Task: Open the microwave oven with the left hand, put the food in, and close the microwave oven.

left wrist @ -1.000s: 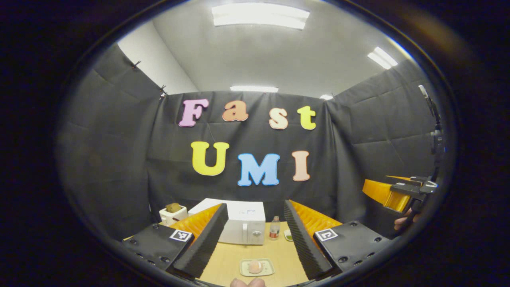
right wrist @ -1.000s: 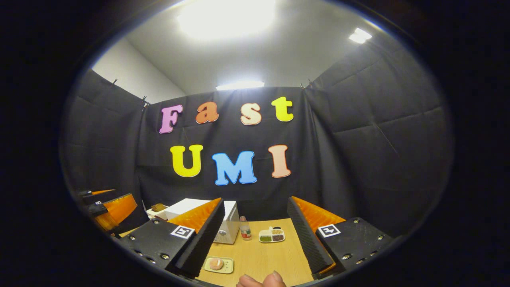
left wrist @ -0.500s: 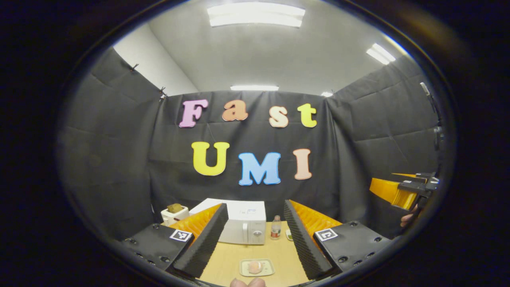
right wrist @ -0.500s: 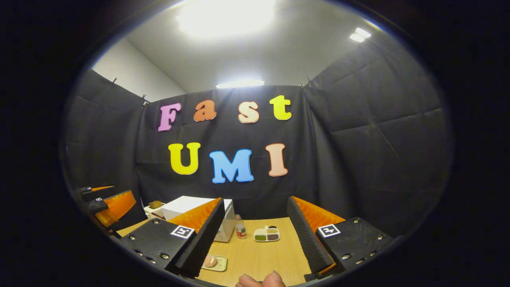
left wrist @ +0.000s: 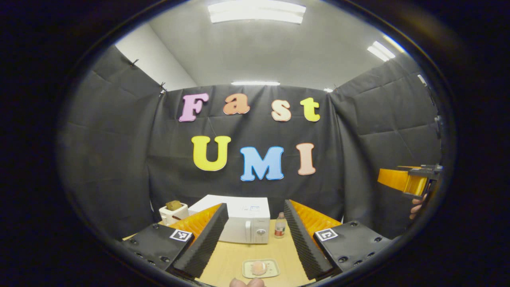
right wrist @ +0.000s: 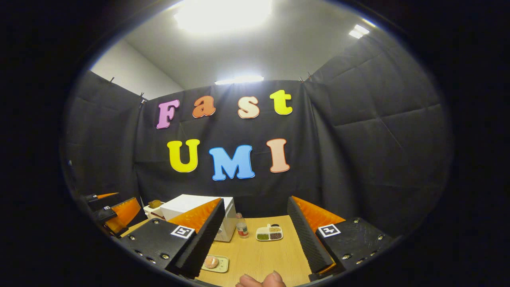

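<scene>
My left gripper is spread wide and holds nothing. Between its fingers, low in the frame's centre, the closed microwave stands at the back of the table, with the food on its small tray nearer me. My right gripper also gapes empty; the food lies at its left finger, lower left of centre.

microwave: plain white
table: light wood grain
food: pale pinkish-orange, on a pale green plate
toaster: cream white
bottle: clear, red label
divided dish: white, green and brown fillings
</scene>
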A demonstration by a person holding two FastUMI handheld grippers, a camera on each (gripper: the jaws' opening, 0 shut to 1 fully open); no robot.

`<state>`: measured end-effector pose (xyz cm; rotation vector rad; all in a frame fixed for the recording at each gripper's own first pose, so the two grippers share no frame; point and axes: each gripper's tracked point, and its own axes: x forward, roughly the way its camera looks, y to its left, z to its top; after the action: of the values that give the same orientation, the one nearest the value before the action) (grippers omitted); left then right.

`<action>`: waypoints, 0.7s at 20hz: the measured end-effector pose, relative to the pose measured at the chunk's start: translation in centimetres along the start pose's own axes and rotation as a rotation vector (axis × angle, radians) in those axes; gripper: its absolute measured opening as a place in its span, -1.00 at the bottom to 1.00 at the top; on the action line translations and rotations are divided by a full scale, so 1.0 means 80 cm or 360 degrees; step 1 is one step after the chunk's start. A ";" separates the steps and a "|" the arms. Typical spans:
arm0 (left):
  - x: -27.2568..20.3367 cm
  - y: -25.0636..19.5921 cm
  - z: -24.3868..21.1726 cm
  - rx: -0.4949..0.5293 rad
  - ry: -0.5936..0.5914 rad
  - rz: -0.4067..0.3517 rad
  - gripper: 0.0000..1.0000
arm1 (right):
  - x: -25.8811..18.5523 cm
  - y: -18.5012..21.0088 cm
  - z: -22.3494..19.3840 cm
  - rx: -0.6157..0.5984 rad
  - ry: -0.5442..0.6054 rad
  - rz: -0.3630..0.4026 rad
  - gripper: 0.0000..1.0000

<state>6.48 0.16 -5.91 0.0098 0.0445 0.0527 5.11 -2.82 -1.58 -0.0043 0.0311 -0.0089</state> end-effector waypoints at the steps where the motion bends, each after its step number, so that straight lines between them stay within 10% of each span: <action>1: 0.022 0.007 -0.012 0.0012 -0.0001 -0.0007 0.86 | 0.015 -0.001 0.000 -0.0004 -0.0005 -0.0041 0.94; 14: 0.286 0.052 -0.263 0.0005 0.0302 -0.0246 0.93 | 0.145 0.027 -0.071 -0.0125 0.0260 -0.0378 0.94</action>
<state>28.15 5.72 -27.92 0.0044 0.2345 -0.1009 16.51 -0.80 -7.63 -0.0859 0.1940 -0.2454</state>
